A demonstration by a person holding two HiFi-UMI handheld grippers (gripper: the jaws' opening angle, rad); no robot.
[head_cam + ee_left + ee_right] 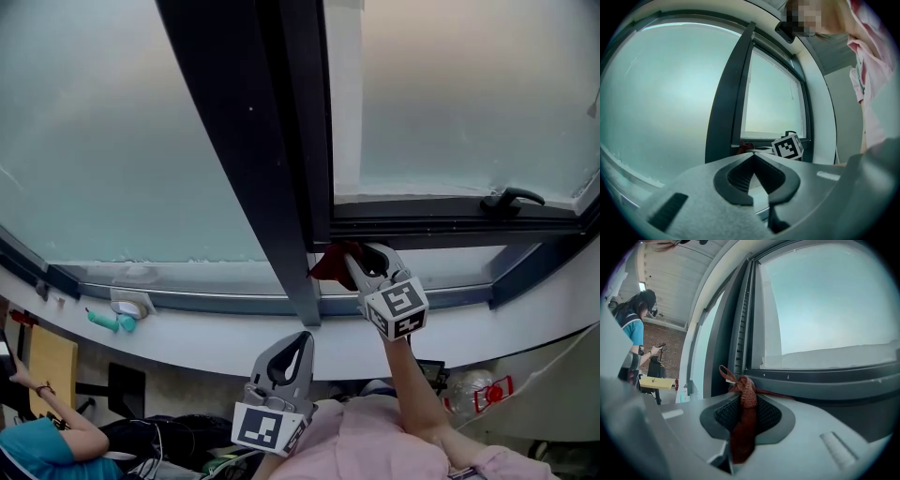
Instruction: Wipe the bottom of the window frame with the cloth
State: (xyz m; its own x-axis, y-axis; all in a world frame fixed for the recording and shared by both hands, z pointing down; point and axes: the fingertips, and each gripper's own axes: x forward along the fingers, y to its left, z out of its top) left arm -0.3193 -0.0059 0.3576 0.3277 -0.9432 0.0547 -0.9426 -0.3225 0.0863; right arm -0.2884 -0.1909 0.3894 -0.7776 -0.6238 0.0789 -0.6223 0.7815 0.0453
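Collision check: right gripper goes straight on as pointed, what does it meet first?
Probably the dark bottom rail of the window frame, with the red woven cloth clamped in the right gripper leading; depth is unclear.

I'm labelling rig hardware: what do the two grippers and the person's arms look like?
The left gripper and right gripper are matching grey plastic shells tapering to rounded points, with dark ribbed pads inside. Each carries a white cube with black square markers. The person wears a pale pink top.
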